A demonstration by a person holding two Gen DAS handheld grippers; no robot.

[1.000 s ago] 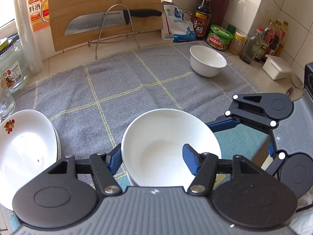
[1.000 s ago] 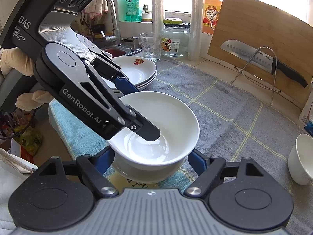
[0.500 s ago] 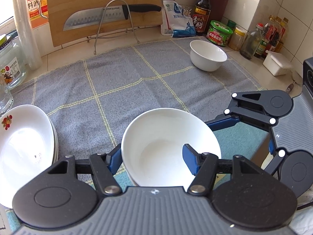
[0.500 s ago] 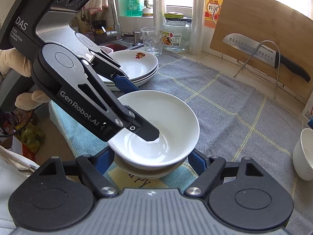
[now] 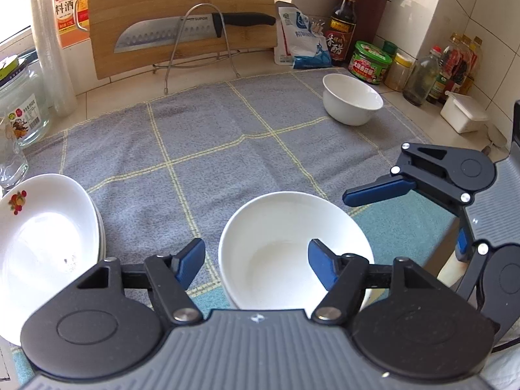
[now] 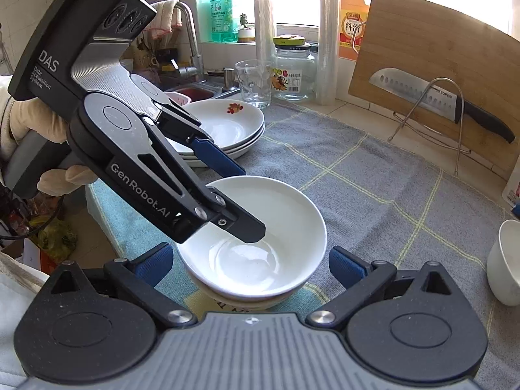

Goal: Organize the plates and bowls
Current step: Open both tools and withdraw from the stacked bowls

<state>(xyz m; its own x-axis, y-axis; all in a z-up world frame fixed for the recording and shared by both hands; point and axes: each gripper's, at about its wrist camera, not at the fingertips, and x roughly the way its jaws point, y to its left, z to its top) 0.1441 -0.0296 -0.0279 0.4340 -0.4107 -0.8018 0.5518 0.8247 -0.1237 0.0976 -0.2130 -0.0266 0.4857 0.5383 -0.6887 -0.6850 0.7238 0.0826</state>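
Two hand-held grippers are seen angled down over a stack of white bowls at the lower centre of both wrist views, on a grey checked cloth. The left gripper is held from the left of the right wrist view by a gloved hand; its jaws are opening, one blue finger inside the top bowl and the other outside the rim, neither pad pressed on it. The right gripper is seen with its jaws opening to their widest, straddling the stack with a gap at each side, nothing gripped.

A pile of plates with a red fruit motif is stacked left of the bowls, just beside them in the left wrist view. A small bowl is set alone at the upper right of the left wrist view, well apart from the stack.

"DAS Data Acquisition System" and "GenRobot.AI" are printed on the left gripper's body. "SUPOR" is read on the knife resting on a wire stand before the board at the top. "料酒" is marked on the orange bottle at the upper left; "香醋" is shown on the dark bottle at the upper right. Other labels are too small to read.
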